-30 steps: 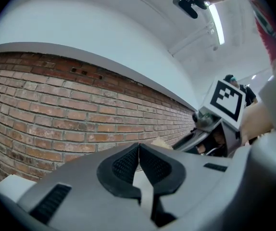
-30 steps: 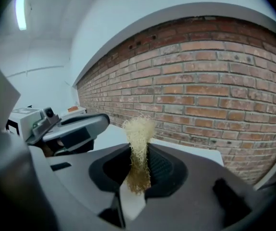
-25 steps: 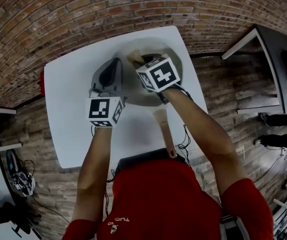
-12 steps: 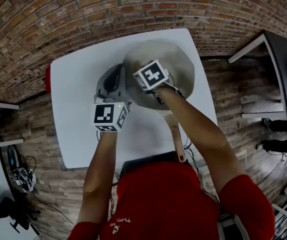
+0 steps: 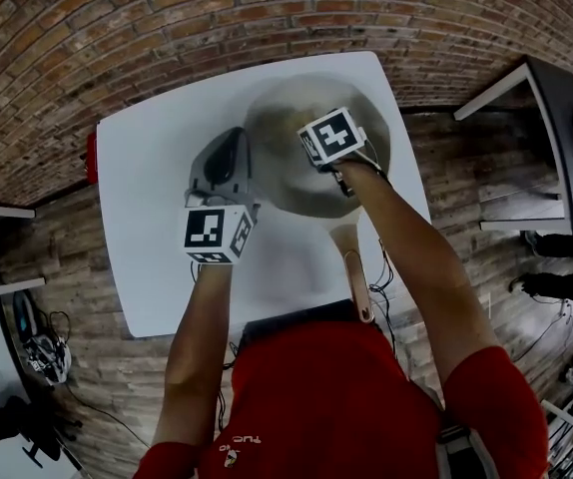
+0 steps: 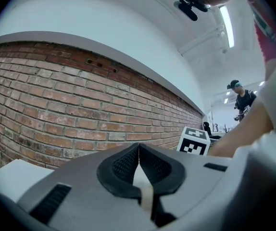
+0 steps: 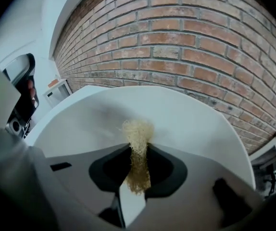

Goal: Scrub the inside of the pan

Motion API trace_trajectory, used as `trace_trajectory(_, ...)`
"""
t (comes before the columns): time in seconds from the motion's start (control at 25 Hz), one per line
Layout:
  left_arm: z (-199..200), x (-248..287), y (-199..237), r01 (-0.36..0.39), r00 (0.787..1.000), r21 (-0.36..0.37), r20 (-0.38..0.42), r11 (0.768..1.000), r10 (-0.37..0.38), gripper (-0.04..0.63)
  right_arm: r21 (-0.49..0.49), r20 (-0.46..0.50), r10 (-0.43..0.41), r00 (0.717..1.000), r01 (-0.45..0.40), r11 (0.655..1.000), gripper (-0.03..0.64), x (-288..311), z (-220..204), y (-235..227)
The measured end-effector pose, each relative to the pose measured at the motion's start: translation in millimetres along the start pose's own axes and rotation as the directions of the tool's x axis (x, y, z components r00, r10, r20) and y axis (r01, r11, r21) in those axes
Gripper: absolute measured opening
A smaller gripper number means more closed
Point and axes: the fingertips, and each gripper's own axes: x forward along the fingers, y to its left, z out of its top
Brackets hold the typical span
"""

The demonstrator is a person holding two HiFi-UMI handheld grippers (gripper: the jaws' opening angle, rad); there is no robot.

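Note:
A round pale pan (image 5: 296, 183) lies on the white table (image 5: 157, 267), its wooden handle (image 5: 356, 277) pointing back toward me. My right gripper (image 5: 331, 136) is over the pan's right half. It is shut on a tan fibrous scrubber (image 7: 138, 131), whose frayed end sticks out past the jaws against the pan's pale inside (image 7: 191, 124). My left gripper (image 5: 229, 153) is beside the pan's left rim, aimed at the brick wall. In the left gripper view its jaws (image 6: 139, 148) meet at the tips, and no pan shows ahead of them.
A small red object (image 5: 92, 158) sits at the table's left edge. Brick surrounds the table. A dark desk (image 5: 541, 88) stands to the right, with a person's legs (image 5: 556, 239) near it. Another person (image 6: 241, 97) stands far off in the left gripper view.
My right gripper has slid from the pan's left-middle toward its right side with the scrubber. The left gripper has hardly moved.

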Motion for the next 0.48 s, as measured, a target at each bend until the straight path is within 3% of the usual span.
trace_trajectory(0.24,-1.1,-0.4,-3.2,0.013,1.000,-0.003,0.000,1.000,-0.013,0.015,0.036,0.000,-0.029,1.000,0.029,0.999,0.087,-12.2,-10.6,-21.9)
trace_trajectory(0.48,5.3,-5.1,-0.8,0.004,1.000,-0.004,0.016,1.000,-0.004,0.015,-0.027,0.012,0.092,0.996,-0.091,0.995,0.087,-27.3,-6.3,31.6)
